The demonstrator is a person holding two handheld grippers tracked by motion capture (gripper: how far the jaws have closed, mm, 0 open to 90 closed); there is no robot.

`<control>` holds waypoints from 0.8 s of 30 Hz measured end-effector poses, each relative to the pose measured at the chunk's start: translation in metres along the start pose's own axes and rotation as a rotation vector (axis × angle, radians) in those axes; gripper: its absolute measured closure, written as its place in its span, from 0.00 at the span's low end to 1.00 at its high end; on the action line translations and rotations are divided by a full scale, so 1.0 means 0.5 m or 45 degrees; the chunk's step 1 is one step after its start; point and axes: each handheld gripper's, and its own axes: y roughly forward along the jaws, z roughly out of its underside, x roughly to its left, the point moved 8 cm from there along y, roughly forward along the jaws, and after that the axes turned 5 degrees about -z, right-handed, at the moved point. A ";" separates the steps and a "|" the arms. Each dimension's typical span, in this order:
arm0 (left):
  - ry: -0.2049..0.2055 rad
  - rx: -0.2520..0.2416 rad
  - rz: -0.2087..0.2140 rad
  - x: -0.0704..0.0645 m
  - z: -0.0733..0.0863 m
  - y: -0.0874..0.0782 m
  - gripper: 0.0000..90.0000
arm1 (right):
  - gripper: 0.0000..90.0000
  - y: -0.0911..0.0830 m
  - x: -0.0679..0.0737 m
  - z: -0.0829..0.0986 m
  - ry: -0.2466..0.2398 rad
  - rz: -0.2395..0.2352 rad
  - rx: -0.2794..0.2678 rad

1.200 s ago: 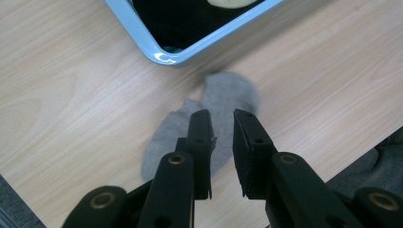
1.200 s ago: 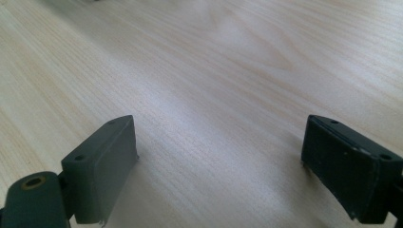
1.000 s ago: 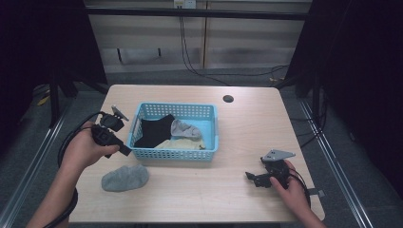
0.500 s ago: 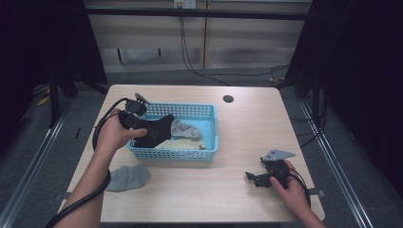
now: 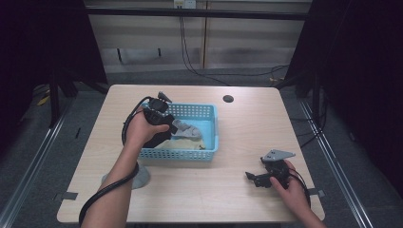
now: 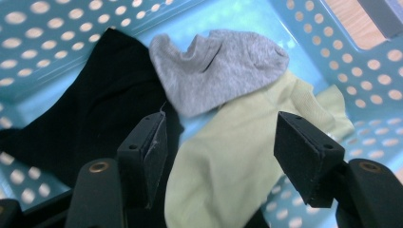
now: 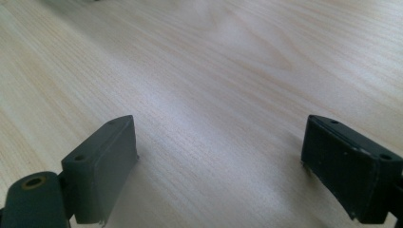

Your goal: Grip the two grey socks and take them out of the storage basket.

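No readable text, label, brand, number or sign appears on anything here.

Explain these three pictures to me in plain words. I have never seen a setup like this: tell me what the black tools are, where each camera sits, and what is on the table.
There is no robot here: a person holds a hand-held two-jaw gripper in each hand. The high view looks down from above the person's side of the wooden table. The other two pictures come from cameras riding on the grippers, looking along their black jaws.

The left gripper reaches into a blue basket. Its jaws are open and hold nothing. Below them lie a black sock, a grey sock and a pale green sock.

The right gripper rests low at the table's near right, jaws open over bare wood.

Another grey sock lies on the table in front of the basket, partly hidden by the forearm.
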 end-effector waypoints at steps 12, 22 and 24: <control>-0.013 0.016 -0.006 -0.013 -0.032 0.080 0.40 | 0.12 0.000 0.000 0.000 -0.001 0.000 -0.001; 0.007 0.029 -0.024 -0.021 -0.046 0.109 0.40 | 0.12 0.000 0.000 0.000 -0.001 -0.001 -0.001; 0.007 0.031 -0.028 -0.023 -0.050 0.113 0.40 | 0.12 0.000 0.000 0.000 -0.002 0.000 -0.001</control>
